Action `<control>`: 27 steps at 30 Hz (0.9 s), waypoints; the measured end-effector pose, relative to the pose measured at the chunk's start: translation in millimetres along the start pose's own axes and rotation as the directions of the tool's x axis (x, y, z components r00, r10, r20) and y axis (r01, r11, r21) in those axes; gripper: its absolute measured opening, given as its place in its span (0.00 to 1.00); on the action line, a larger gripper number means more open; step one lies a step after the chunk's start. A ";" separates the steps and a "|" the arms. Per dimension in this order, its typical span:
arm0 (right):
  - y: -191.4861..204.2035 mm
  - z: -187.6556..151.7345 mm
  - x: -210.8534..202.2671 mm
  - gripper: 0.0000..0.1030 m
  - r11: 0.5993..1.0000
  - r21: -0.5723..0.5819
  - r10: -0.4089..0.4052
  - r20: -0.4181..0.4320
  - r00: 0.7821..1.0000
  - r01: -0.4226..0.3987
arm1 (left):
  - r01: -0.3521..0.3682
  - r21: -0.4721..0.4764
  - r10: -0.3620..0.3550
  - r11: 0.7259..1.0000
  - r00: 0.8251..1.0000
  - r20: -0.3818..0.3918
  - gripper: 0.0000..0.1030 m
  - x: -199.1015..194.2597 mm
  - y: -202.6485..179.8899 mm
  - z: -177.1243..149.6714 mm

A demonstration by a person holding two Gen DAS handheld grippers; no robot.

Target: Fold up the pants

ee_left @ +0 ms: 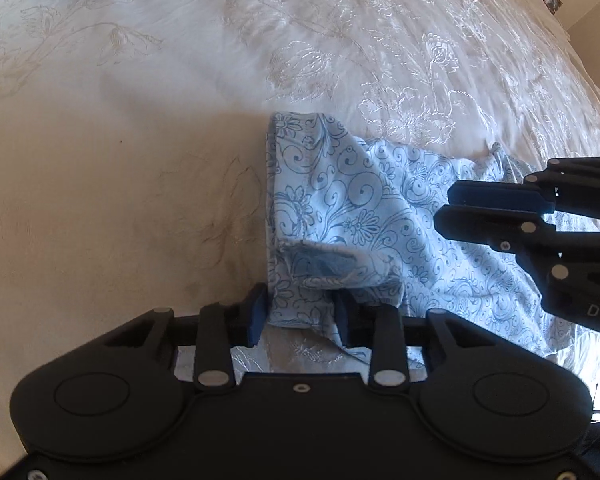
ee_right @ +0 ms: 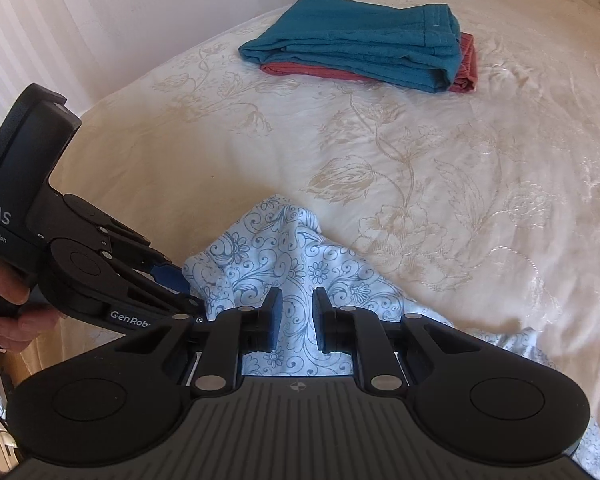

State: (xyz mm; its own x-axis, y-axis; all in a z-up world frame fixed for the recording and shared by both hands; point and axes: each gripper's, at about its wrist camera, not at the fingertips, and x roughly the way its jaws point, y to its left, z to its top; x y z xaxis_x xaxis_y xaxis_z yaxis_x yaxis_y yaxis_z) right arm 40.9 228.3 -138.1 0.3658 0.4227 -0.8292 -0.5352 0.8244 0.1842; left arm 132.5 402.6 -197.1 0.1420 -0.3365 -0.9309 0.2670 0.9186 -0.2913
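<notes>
1. Left gripper (ee_left: pixel 300 316): jaws stand apart with a bunched edge of the pants (ee_left: pixel 364 216) between the blue pads; whether the pads actually press on the cloth cannot be told from either view.
2. Right gripper (ee_right: pixel 296 316): jaws apart, a clear gap between the pads, patterned fabric visible through the gap below them. Pads do not appear to touch the cloth.
3. Pants: light blue with darker blue floral scrollwork, lying crumpled and partly folded on the bedspread (ee_left: pixel 140 160), near the edge closest to both grippers.
4. In the left wrist view, a folded cuff or hem sits just ahead of the left pads, with the cloth rising up and to the right toward the right gripper.
5. In the right wrist view, the left gripper enters from the left, its tips at the pants' edge; a hand (ee_right: pixel 8 304) grips its handle.
6. Bedspread: cream, embroidered with flowers.
7. Far side of the bed: a teal folded garment (ee_right: pixel 360 44) stacked on a red folded garment (ee_right: pixel 466 68), well apart from the pants.
</notes>
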 end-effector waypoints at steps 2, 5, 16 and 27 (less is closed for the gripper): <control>2.4 -0.1 -1.1 0.16 1.000 0.001 0.015 0.001 1.000 -0.015 | 0.029 -0.047 -0.030 0.998 1.000 -0.009 0.36 -9.1 8.0 -3.1; 9.4 0.8 5.5 0.16 0.999 -0.007 0.040 -0.007 0.999 -0.040 | 0.016 -0.127 -0.018 0.992 1.000 -0.020 0.36 -20.0 30.4 -11.5; 50.7 -4.2 70.2 0.17 0.984 -0.127 0.107 -0.154 0.982 -0.127 | -0.061 -0.236 0.100 0.970 0.982 0.159 0.32 -67.6 38.9 -15.5; -10.5 -36.9 -34.6 0.17 0.988 0.151 -0.028 0.023 0.999 0.025 | -0.044 -0.049 0.049 0.998 0.994 0.101 0.36 -15.1 -19.5 -6.8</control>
State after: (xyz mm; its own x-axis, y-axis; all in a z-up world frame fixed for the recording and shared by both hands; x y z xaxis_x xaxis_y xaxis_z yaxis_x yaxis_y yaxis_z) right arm 5.7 191.1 -130.8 0.3983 0.4077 -0.8217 -0.4053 0.8818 0.2411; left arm 118.6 391.2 -178.9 0.2503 -0.3105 -0.9170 0.2139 0.9415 -0.2604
